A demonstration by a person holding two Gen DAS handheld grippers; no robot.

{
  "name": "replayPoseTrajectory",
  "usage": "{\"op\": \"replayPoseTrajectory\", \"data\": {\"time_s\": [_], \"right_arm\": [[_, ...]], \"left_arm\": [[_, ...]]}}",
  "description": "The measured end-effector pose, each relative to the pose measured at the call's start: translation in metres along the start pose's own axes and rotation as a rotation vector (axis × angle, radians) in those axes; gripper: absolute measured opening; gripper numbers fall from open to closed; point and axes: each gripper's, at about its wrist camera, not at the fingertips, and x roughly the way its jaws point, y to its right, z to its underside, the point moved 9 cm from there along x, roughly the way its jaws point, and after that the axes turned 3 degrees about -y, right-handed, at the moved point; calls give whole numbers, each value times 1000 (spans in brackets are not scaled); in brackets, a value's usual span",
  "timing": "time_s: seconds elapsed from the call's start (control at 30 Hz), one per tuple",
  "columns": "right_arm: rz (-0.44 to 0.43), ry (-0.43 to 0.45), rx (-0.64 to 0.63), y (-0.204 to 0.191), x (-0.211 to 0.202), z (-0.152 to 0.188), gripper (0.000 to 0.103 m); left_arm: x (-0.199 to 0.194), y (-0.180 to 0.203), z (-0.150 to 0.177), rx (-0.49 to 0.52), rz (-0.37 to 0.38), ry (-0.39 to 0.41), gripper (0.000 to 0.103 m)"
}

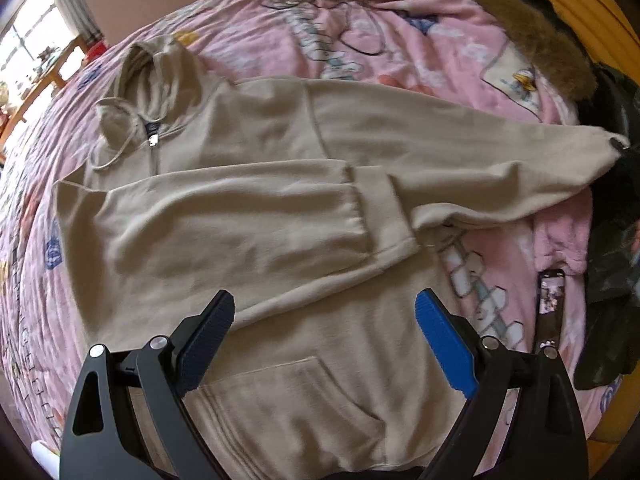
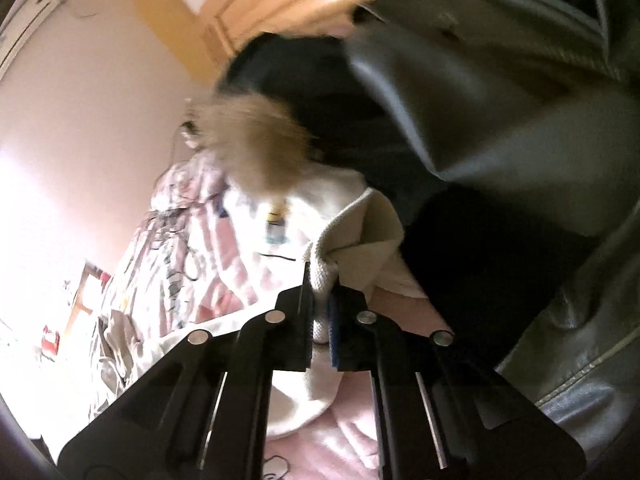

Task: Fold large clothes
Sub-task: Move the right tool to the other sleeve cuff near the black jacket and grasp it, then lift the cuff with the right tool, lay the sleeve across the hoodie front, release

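On the pink bedspread (image 1: 400, 32), a beige hoodie (image 1: 256, 216) lies flat beside a dark jacket (image 1: 612, 240) and fur collar (image 1: 532, 40); the left claw (image 1: 324, 316) hovers wide open, while only the right view shows the right claw (image 2: 320, 312) clamped on the cuff (image 2: 360, 232).

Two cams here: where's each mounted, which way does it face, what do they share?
Left wrist: behind the open left tongs, looking steeply down at the beige hoodie spread on the pink bedspread.
Right wrist: behind the right tongs, shut on the hoodie's sleeve cuff, facing the black jacket.
Shared: hoodie, bedspread, the jacket's fur trim. Only the tongs show.
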Motion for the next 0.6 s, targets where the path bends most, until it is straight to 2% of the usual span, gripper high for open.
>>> {"op": "replayPoseTrajectory", "data": {"time_s": [0.07,0.27,0.4,0.6], "right_arm": [[-18,16,-42,-18,-12,0,5],[-112,50,-232,-126,-25,2,5],[-186,47,-317,-200,-29,19,5],[-314,5,-430,-321,-25,73,5]], "left_arm": [[1,-17,1,-22,-10,1,89],[6,-78,5,-89,-64,9,89],[11,-123,14,-158,-98,8,89],[21,-187,44,-262,-135,-13,89]]}}
